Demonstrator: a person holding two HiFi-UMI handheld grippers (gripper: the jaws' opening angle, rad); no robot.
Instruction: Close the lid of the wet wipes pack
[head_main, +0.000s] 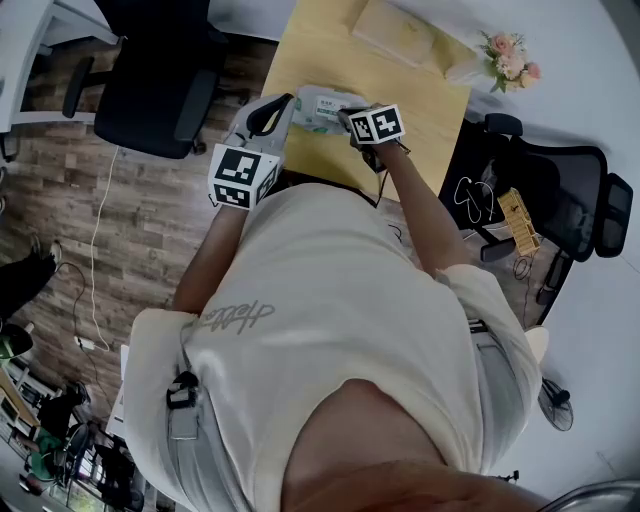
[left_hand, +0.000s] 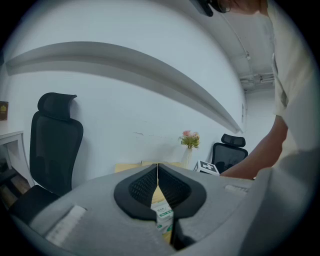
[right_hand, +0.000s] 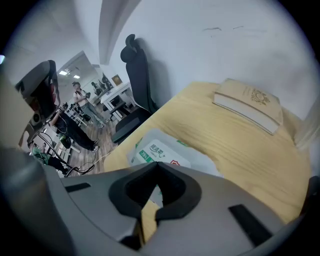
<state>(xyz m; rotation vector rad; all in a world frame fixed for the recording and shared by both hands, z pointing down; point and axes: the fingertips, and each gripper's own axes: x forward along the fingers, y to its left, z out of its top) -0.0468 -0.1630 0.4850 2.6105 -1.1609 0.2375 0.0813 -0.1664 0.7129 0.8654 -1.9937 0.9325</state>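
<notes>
A book (head_main: 392, 30) and flowers (head_main: 510, 55) sit on the wooden table (head_main: 310, 50) beside a black chair (head_main: 155, 80).

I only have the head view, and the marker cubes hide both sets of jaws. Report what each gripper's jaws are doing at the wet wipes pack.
Observer: In the left gripper view, the left gripper has its jaws together, pads touching and nothing pinched. The wet wipes pack shows through the gap below the tips.
Operator: Now give me the right one.
Observer: In the right gripper view, the right gripper is also shut and empty. Its tips are over the pack's printed green-and-white face.
</notes>
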